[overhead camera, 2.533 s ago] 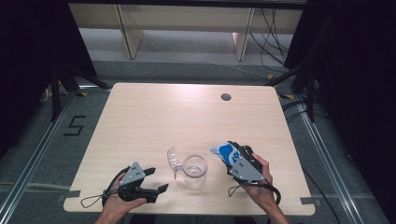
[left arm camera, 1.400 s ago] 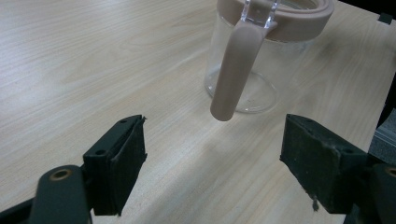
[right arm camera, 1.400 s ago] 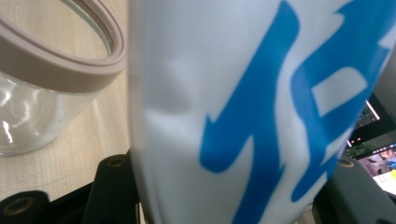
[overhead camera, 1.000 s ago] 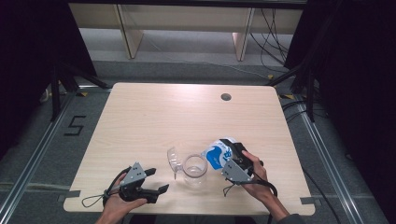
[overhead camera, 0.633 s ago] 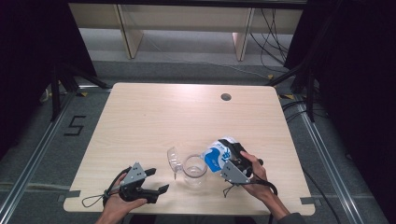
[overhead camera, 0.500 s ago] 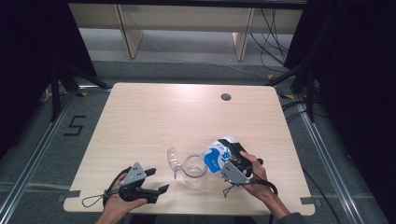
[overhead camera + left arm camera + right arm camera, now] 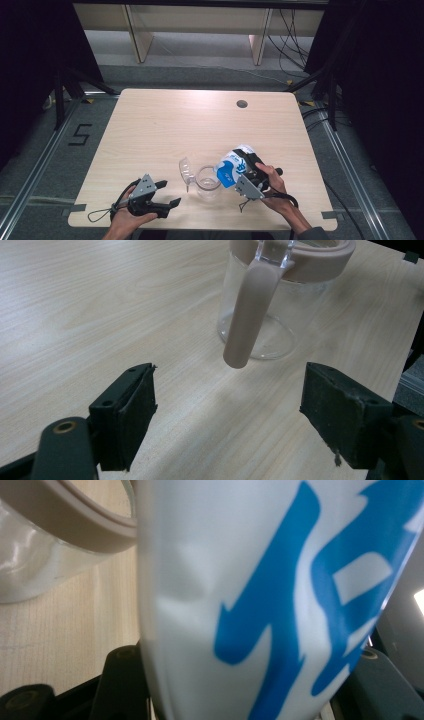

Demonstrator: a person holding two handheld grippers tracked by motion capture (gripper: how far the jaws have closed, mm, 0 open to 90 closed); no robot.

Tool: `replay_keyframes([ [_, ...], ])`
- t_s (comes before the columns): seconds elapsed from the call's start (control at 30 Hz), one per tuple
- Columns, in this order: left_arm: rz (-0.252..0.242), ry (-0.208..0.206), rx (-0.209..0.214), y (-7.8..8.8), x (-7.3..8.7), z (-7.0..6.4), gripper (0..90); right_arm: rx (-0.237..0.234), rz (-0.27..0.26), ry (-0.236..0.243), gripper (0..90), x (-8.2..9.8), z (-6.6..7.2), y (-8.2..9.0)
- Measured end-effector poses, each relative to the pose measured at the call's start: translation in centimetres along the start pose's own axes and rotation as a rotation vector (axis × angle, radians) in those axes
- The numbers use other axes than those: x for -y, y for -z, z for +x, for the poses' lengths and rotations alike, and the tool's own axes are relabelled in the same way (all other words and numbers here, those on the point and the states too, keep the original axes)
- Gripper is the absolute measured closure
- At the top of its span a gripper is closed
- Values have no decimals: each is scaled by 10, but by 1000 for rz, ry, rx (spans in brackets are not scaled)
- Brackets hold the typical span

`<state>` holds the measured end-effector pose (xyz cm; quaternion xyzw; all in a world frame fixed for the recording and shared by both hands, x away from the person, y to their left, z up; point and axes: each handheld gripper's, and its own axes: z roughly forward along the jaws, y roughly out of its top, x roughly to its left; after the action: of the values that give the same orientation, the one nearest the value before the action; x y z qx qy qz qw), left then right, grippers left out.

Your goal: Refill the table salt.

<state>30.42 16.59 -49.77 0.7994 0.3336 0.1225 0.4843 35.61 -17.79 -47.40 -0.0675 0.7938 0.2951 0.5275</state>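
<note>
Right gripper point(image 7: 246, 172) clamped crinkled white-blue pouch point(image 7: 232, 165), tilted over clear round jug point(image 7: 207, 179), beige rim. Left gripper point(image 7: 167, 194) gaped empty. Pale woodgrain table point(image 7: 165, 120); grey floor.

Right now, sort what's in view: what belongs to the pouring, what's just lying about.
In the job: bag, tilted over the jug; right tool gripping the bag; left tool, open, facing the jug's handle.
Lying about: table; clear lid.

A white carton with blue print point(image 7: 231, 169) tilts over a clear glass jug point(image 7: 206, 181) with a beige rim, near the surface's front edge.
</note>
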Motion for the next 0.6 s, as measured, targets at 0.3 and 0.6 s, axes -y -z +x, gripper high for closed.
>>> replay_keyframes([
  [0.3, -6, 5, 7, 0, 0, 0, 214, 4, -15, 67, 463, 1, -1, -2],
  [0.6, -6, 5, 6, 0, 0, -1, 214, 20, 4, 110, 465, 1, -1, 0],
])
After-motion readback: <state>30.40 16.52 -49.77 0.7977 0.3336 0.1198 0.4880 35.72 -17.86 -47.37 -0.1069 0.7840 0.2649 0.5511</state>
